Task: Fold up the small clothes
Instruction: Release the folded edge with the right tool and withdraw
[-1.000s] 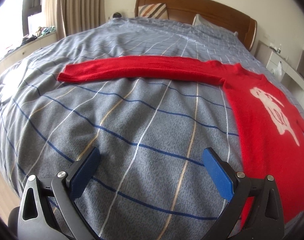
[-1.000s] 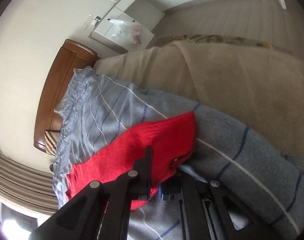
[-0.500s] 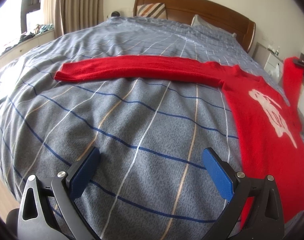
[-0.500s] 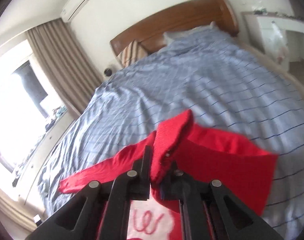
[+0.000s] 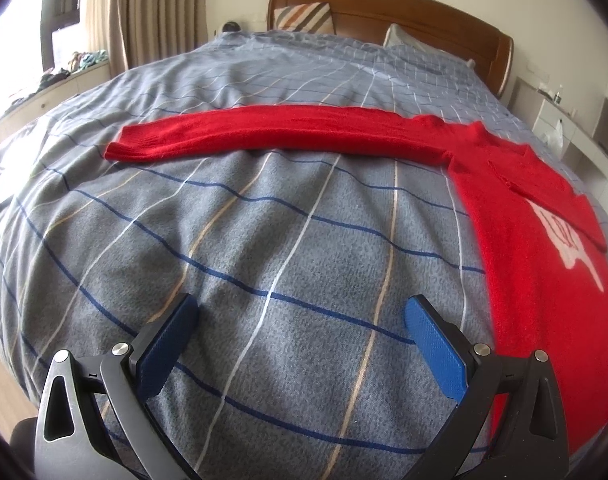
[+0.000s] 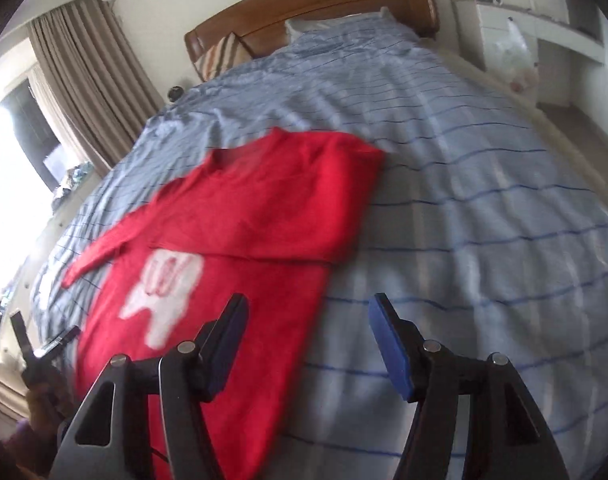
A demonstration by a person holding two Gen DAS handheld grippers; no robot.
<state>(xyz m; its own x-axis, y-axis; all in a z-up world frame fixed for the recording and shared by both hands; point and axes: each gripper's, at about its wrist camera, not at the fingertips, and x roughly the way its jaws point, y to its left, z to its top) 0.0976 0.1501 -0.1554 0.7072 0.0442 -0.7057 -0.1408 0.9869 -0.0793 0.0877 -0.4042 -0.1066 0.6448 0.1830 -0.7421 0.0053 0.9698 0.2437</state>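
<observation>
Right wrist: right tool (image 6: 308, 344) opening, empty, above red sweater (image 6: 240, 240).

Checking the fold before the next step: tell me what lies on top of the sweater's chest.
One sleeve lies folded across the red sweater, covering the top of its white print. The print's upper part is hidden beneath it. The other sleeve stretches out flat on the bedspread.

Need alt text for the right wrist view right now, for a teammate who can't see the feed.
A red knit sweater with a white graphic lies on a blue-grey checked bedspread, one sleeve folded across its chest. The right gripper hangs above the sweater's edge, jaws opening, nothing between them.
</observation>
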